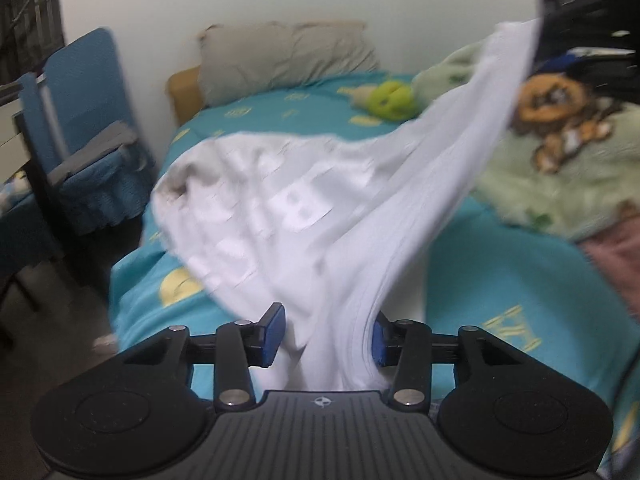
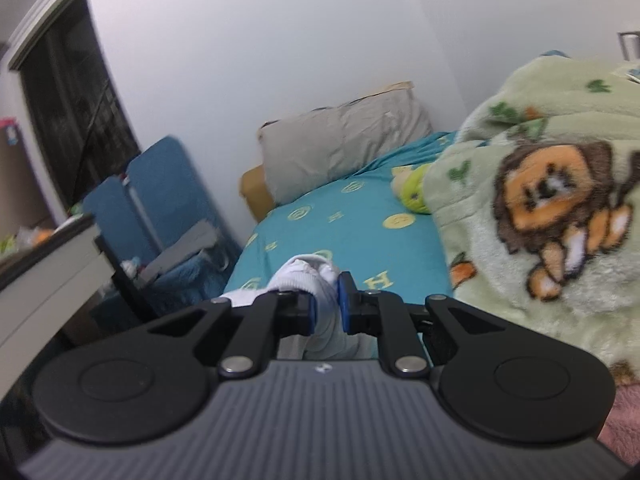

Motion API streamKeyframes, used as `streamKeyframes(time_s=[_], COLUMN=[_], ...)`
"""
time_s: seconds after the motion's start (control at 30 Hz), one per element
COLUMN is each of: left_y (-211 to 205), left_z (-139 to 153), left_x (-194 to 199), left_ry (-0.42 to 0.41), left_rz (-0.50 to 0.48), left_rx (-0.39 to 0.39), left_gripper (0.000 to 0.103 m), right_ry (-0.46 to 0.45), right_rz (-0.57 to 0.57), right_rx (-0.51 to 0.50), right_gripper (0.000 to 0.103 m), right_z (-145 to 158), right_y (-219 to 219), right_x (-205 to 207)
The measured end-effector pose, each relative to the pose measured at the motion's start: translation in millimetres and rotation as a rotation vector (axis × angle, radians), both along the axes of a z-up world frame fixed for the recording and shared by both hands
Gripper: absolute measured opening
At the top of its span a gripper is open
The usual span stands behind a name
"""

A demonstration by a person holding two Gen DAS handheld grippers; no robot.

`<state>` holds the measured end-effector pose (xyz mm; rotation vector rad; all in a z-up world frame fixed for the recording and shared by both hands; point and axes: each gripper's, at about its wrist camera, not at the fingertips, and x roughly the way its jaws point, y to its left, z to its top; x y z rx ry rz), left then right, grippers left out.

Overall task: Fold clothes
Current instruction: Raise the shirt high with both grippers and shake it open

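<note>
A white T-shirt (image 1: 304, 208) with pale lettering hangs in the air above the teal bed sheet (image 1: 500, 264). My left gripper (image 1: 326, 334) is shut on a bunched part of its fabric. The shirt stretches up to the upper right, where my right gripper (image 1: 580, 12) shows dark and blurred. In the right wrist view my right gripper (image 2: 326, 304) is shut on a white bunch of the same shirt (image 2: 304, 276), held above the bed sheet (image 2: 344, 220). The rest of the shirt is hidden below that gripper.
A grey pillow (image 1: 288, 60) lies at the head of the bed by the white wall. A green lion-print blanket (image 2: 540, 208) is heaped on the right side. A green soft toy (image 1: 388, 100) lies near the pillow. A blue chair (image 1: 88, 128) stands left of the bed.
</note>
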<state>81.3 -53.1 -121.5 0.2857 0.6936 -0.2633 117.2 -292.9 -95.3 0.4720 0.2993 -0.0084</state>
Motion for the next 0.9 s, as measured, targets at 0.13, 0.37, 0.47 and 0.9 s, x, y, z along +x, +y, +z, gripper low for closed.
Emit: streamKeyframes(time_s=[0.13,0.37,0.47,0.9], left_y=[22.2,61.8,73.3,80.7], left_z=[12.4,77.2,99.5,108.7], left_x=[5.2,-14.5,-27.8,-38.7], left_ry=[-0.036,-0.374,-0.487,-0.474], left_rz=[0.14,0.29,0.258,0.216], left_rx=[-0.008,-0.161,-0.261,-0.332], left_gripper=[0.056,0.058,0.028,0.012], right_ry=[0.052,0.203,0.203,0.332], right_rz=[-0.057,-0.012,0.02,0.16], right_rx=[0.035,0.051,0.057,-0.507], right_gripper=[0.016,0.027,0.061,0.086], right_z=[-6.6,-27.4,-27.1,-40.9], right_y=[-14.4,-14.5,-11.2,68.2], right_x=[5.5,22.5,22.2,30.9])
